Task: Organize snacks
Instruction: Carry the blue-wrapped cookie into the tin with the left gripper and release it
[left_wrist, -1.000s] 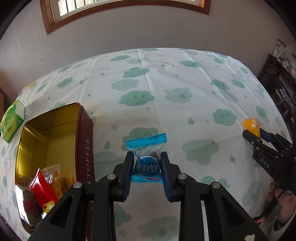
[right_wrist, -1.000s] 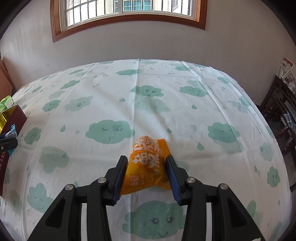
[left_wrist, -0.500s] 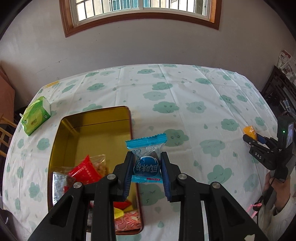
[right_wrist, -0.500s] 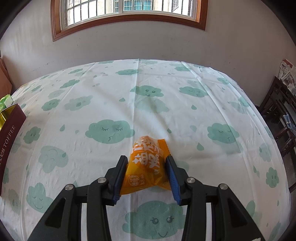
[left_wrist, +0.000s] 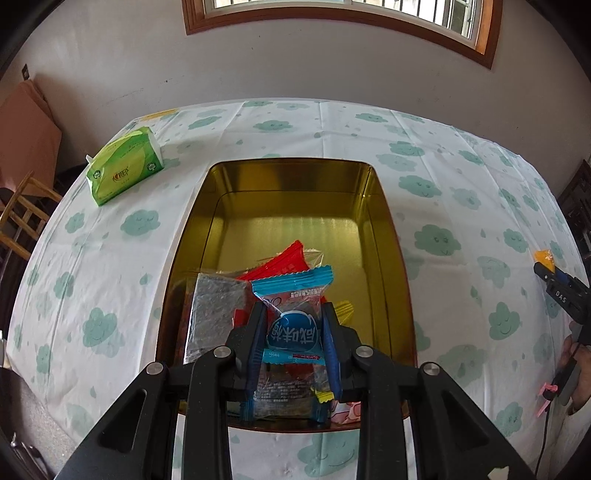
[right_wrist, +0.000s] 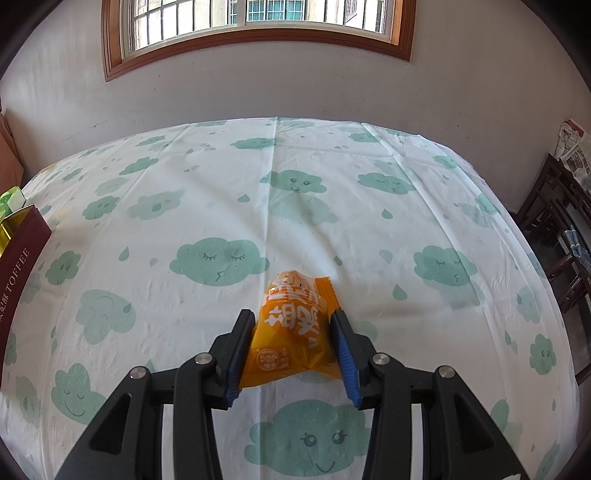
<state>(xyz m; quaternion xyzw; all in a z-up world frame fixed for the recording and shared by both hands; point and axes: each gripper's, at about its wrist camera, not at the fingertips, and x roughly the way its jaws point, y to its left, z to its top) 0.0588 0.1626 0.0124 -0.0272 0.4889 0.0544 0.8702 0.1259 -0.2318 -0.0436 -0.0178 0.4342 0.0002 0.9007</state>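
My left gripper (left_wrist: 292, 314) is shut on a blue snack packet (left_wrist: 293, 317) and holds it over the near end of the open gold tin (left_wrist: 288, 199). Several snacks lie in the tin's near half, among them a red packet (left_wrist: 282, 264) and a grey packet (left_wrist: 214, 314). My right gripper (right_wrist: 291, 325) is shut on an orange snack packet (right_wrist: 293, 325) low over the tablecloth. The right gripper also shows at the right edge of the left wrist view (left_wrist: 561, 291), with the orange packet (left_wrist: 543, 256) at its tip. The tin's dark red side (right_wrist: 18, 266) shows at the left of the right wrist view.
A green tissue pack (left_wrist: 123, 170) lies on the cloud-print tablecloth (right_wrist: 295, 206) left of the tin. A wooden chair (left_wrist: 22, 218) stands past the table's left edge, dark furniture (right_wrist: 561, 221) past its right edge. A wall with a window is behind.
My left gripper has swung left with the blue packet, from beside the tin to over its near end. The right gripper and orange packet have stayed in place.
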